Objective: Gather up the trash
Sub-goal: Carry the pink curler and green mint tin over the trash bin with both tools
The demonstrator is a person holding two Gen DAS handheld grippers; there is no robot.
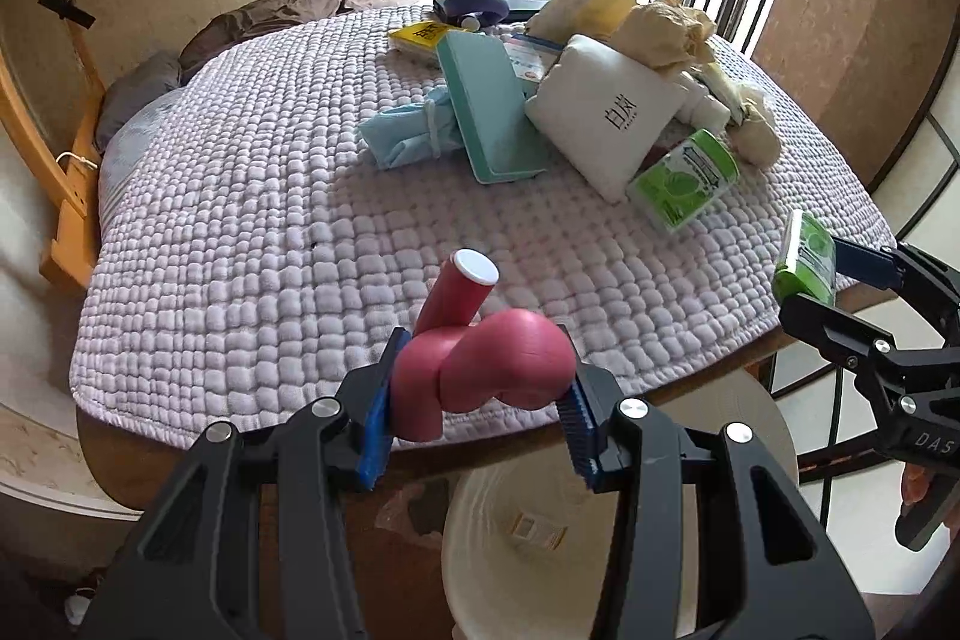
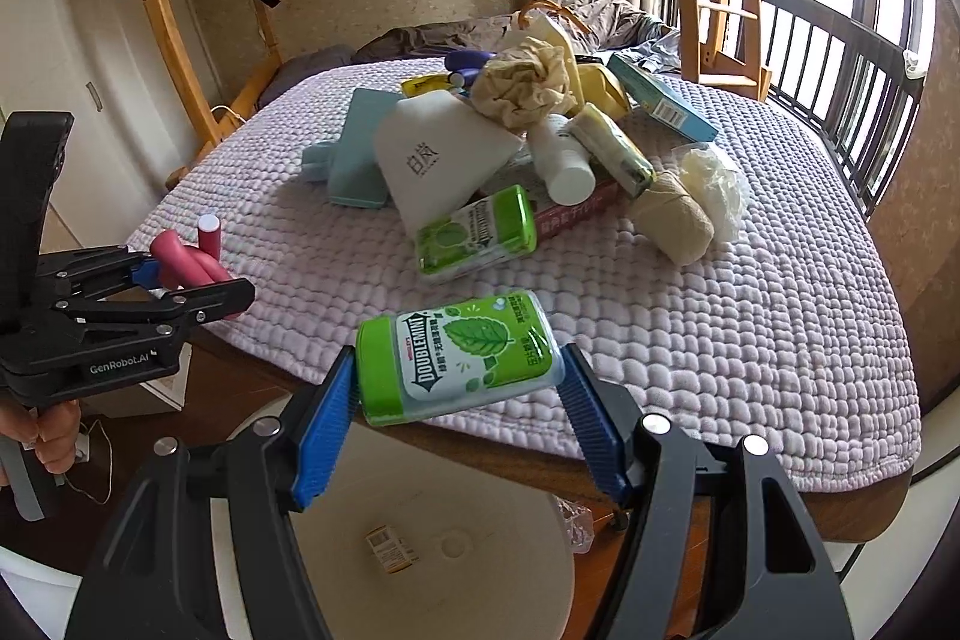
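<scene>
Pink foam rollers [image 1: 480, 370] pinched by the left gripper [image 1: 480, 400], a green Doublemint bottle [image 2: 459, 358] clamped in the right gripper [image 2: 459, 388], both near the white bin [image 2: 444, 550] below; releasing comes next.

Green gum bottle [image 2: 459, 358], pink object [image 1: 480, 370], held.

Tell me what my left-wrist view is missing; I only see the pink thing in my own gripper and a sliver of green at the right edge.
Observer: That green sliver is a Doublemint gum bottle, clamped sideways between the blue pads of the right gripper.
Operator: Say what is under it.
Observer: A white bin stands on the floor directly below it, with one small yellow box at the bottom.
Operator: Report any more gum on the table.
Observer: A second green gum bottle lies on the quilted cloth, against the pile.
Operator: Describe my load from there.
Observer: The left gripper holds several pink tubes, not one lump.
</scene>
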